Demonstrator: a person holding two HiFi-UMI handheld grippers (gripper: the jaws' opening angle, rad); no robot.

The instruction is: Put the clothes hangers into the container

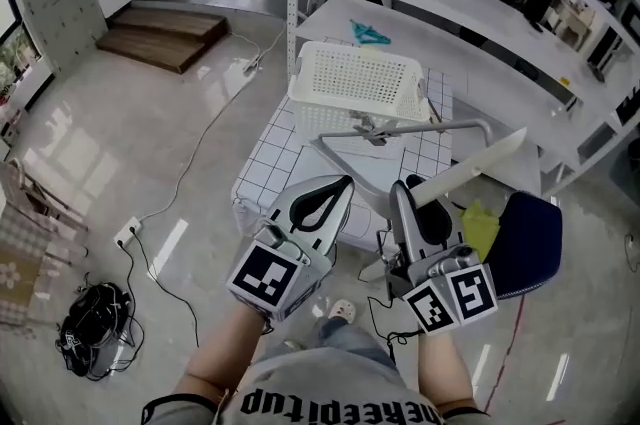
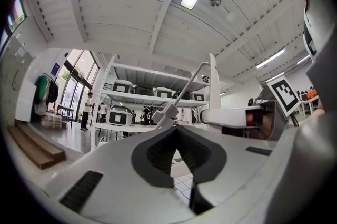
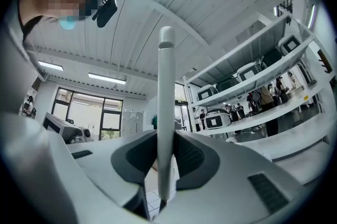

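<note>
- Left gripper point(image 1: 345, 181) point(image 2: 176, 130): jaws brought together at the tips with nothing between the pads. It is held above the near edge of the table point(image 1: 265, 173) and carries no load.
- Container point(image 1: 310, 113): a white lattice basket standing on the grid-patterned table, beyond both grippers. No hanger can be made out inside it.
- Teal hanger point(image 1: 370, 33): a small teal item, probably another hanger, lying on the shelf point(image 1: 450, 43) behind the container, well apart from both grippers.
- Hanger point(image 1: 470, 168) point(image 3: 166, 86): a white bar with a thin metal rod and clip point(image 1: 375, 128). It is in the air between the grippers and the container, and the rod reaches across just in front of the container's near wall.
- Right gripper point(image 1: 415, 193) point(image 3: 166, 136): jaws partly closed and clamped on the white bar near one end. The bar runs straight up between the pads.
- Risk, pivoting: the grip sits near one end of a long bar, so the free length may swing or slip in the pads.
- Risk, snagging: the rod or clip may catch the container's rim or lattice, tipping it or pulling the hanger out of the grip.
- Risk, overhang: released crosswise, the hanger may rest on the rim and not drop inside.
</note>
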